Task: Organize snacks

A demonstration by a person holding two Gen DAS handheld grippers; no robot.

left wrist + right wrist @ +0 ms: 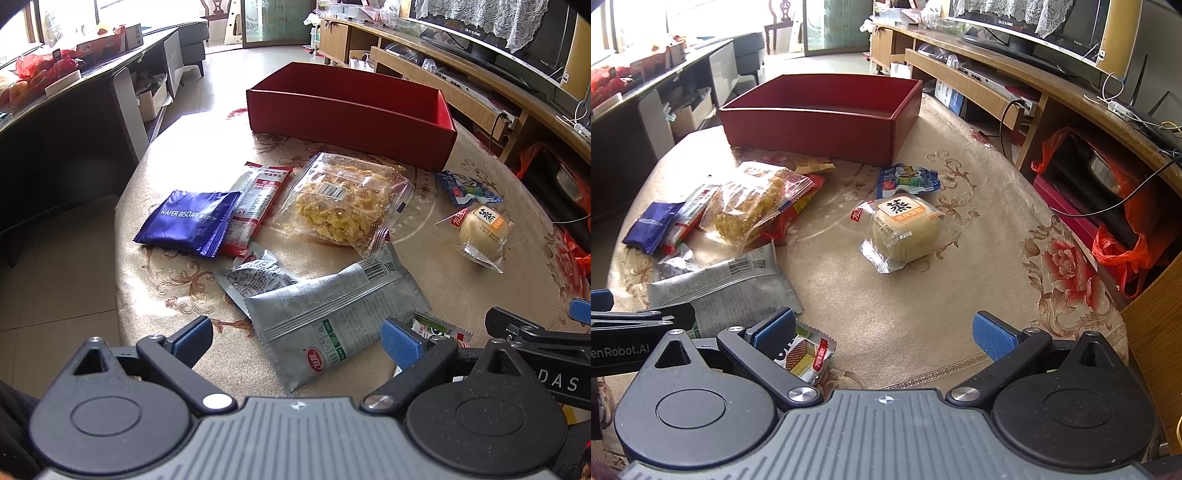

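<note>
Scanning left to right from the red box (pixel 351 122): nothing is in it as far as visible, so sorting looks unstarted. Nearer than the box lie the blue wafer pack (pixel 188 221), clear crisp bag (pixel 343 199), grey pouch (pixel 332 317) and wrapped cake (pixel 485 229), all on the table (pixel 424 266). Left gripper (pixel 295 338) is spread over the grey pouch without pinching it; right gripper (pixel 886 332) is spread, empty.

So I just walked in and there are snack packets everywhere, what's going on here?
A person holds a two-finger gripper in each hand over a round table with a floral cloth, sorting snacks. Both the left gripper and right gripper are open and hold nothing. The red cardboard box looks empty. The grey foil packet, blue wafer biscuit packet and wrapped pale round cake lie loose on the table.
</note>
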